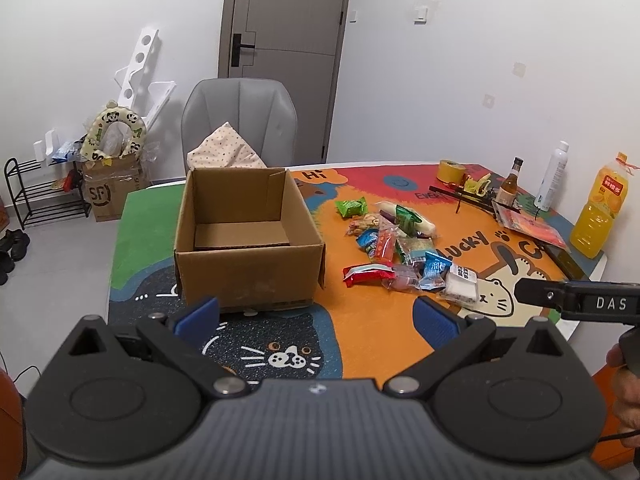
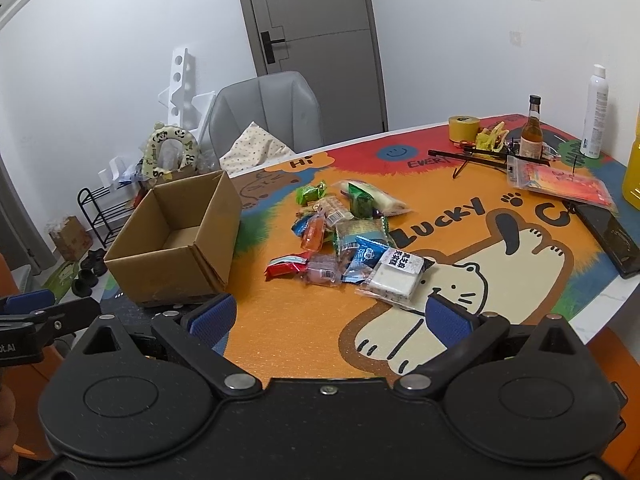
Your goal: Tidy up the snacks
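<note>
Blue-padded left gripper (image 1: 316, 320): jaws spread wide, nothing held, level above table edge, facing box
Blue-padded right gripper (image 2: 330, 316): jaws wide apart, nothing held, low over mat, just short of pile
Open brown cardboard box (image 1: 248, 236): upright on colourful cartoon cat mat (image 1: 360, 332), no snacks inside
Loose pile of wrapped snacks (image 2: 344, 236): on mat, right of box, apart from it
White block-shaped snack (image 2: 394, 276): nearest right gripper
Hard to make out: overlapping wrappers, count unclear; fingers at frame edge, probably the person's hand (image 1: 626, 396), mostly cut off

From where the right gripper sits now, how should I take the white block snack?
Come from above with the right gripper and close across the short sides of the white block snack. It lies flat at the pile's near edge, nothing on top, its near and right sides clear.
</note>
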### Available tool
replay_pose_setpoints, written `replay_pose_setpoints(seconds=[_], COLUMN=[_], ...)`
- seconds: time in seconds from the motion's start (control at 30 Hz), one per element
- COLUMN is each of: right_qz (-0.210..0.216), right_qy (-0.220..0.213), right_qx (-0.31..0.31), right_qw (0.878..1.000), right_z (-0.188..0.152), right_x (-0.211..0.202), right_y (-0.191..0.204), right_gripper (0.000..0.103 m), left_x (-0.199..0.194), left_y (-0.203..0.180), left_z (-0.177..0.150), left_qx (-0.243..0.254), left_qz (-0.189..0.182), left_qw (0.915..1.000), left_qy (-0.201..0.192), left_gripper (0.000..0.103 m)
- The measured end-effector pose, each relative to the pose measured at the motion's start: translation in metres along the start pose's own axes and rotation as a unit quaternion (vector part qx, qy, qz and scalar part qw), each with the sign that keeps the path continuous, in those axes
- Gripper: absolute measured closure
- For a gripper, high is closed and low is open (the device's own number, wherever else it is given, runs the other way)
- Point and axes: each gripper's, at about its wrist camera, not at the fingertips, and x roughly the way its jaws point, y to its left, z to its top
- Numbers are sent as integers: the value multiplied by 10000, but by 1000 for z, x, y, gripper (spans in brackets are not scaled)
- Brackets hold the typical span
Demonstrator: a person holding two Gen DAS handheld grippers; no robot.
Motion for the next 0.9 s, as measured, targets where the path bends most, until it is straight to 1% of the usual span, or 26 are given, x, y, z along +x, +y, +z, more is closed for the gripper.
replay_pose_setpoints(seconds=[0.47, 0.9], right_qz=[20, 17], right_qy=[-8, -30], right_qx=[-15, -10], right_qw=[10000, 10000], right_z=[-1, 1], right_x=[0, 2], right_y=[1, -1], right_gripper=[0, 0], left_x=[-3, 2], left_y=[5, 5], left_z=[1, 2], left_qx=[-41, -55], left_qz=[36, -86], left_qw=[10000, 9999], left_qy=[-33, -12], left_gripper=[0, 0])
